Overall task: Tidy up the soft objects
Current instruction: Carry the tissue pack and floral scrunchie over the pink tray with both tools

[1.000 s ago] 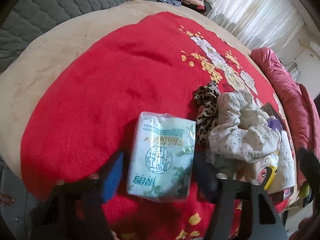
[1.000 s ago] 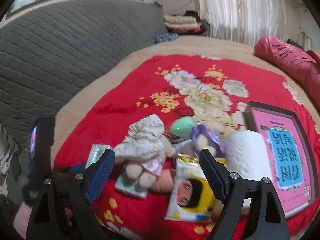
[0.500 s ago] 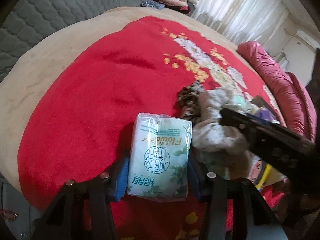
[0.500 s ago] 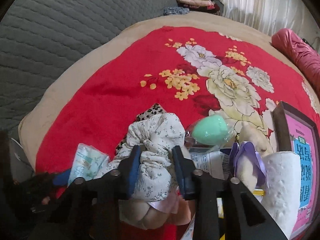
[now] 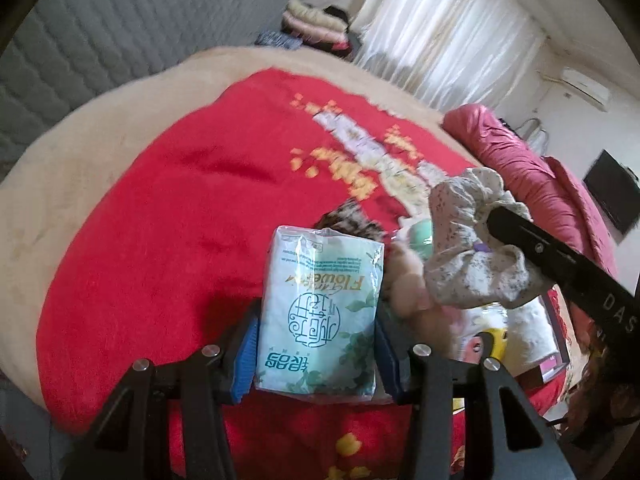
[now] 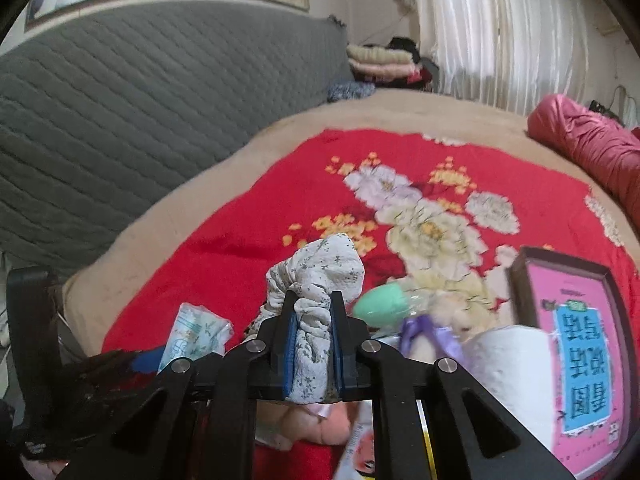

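now both grippers are closing on soft things over the red floral blanket (image 5: 168, 216).

the right gripper (image 6: 314, 344) is pinching the floral scrunchie (image 6: 320, 276) tight between its blue pads, jaws nearly together, with the fabric bunching above and below them; in the left wrist view the scrunchie is hanging clear of the pile. the left gripper (image 5: 316, 344) is holding the tissue pack (image 5: 320, 312) by its two long sides at a narrow setting, jaws closing in a little more, the pack sitting at the blanket's near edge beside the plush toy (image 5: 412, 292) and the green egg-shaped sponge (image 6: 380, 304). to do this step well, the person is probably best lifting the scrunchie straight up so its loose folds are not dragging the purple ribbon (image 6: 424, 332) or the leopard scrunchie (image 5: 344, 224) along, and squeezing the pack only enough to stop the slick wrapper sliding, not crushing it.
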### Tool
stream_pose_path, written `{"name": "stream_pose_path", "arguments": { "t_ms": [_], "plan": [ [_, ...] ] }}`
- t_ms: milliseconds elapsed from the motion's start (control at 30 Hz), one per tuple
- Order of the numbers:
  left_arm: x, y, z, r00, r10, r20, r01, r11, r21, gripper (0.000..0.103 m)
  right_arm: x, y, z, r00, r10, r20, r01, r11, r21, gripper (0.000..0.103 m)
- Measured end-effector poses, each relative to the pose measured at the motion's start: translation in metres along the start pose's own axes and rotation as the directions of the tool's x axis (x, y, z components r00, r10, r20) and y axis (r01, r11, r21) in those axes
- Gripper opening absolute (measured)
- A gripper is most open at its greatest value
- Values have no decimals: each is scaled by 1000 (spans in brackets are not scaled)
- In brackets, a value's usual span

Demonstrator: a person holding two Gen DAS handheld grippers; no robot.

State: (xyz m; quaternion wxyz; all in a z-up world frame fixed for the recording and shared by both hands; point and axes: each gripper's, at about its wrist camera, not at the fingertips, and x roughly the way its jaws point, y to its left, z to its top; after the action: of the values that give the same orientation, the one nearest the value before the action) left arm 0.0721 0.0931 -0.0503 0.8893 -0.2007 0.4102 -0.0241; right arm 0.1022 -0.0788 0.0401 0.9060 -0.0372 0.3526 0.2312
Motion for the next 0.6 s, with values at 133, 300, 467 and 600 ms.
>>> {"name": "stream_pose_path", "arguments": {
  "t_ms": [133, 300, 467, 600],
  "plan": [
    [-7, -13, 0, 1000, -3, 30, 1, 998, 55, 50, -22, -16, -2, 999, -23, 27, 23, 1000, 20, 15],
    [-11, -24, -2, 999, 31, 42, -35, 995, 88, 50, -54, -42, -10, 996, -64, 56, 60, 996, 72, 15],
    [-23, -36, -7, 996, 48, 70, -54, 994, 94, 50, -82, -67, -24, 990, -105, 89, 94, 989, 116, 15],
    [-34, -54, -16, 995, 65, 81, -75, 989, 129, 50, -102, -87, -40, 982, -151, 116, 131, 978, 165, 15]
  ]
}}
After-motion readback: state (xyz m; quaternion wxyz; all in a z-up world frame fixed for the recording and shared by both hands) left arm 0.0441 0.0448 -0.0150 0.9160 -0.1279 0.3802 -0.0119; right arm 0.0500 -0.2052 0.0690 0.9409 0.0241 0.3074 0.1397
